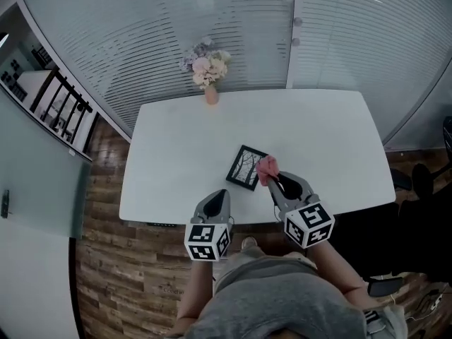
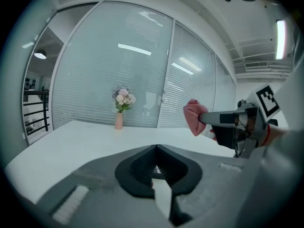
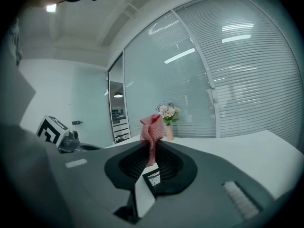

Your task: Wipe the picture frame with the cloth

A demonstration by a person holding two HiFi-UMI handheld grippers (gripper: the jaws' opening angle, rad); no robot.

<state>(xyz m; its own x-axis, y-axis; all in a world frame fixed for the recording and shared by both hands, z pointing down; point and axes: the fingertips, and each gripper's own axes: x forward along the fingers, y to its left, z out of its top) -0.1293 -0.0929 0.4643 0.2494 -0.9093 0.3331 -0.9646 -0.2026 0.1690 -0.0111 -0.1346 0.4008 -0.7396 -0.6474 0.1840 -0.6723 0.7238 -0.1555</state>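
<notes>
Left gripper point(image 1: 222, 193) near table point(image 1: 318, 140) edge, jaws closed together, nothing between them, idle. Picture frame point(image 1: 246, 167) lies flat at its 1 o'clock, just ahead, dark border, pale print. Pink cloth point(image 1: 267, 167) bunched at frame's 3 o'clock edge, pinched in right gripper point(image 1: 274, 180), jaws clamped on it. From the left gripper's camera the cloth looks raised off the surface, so probably not yet rubbing. Step in hand: bringing cloth onto the frame. Next move likely calls for lowering toward 9 o'clock and stroking across; the free gripper may need to steady the frame
</notes>
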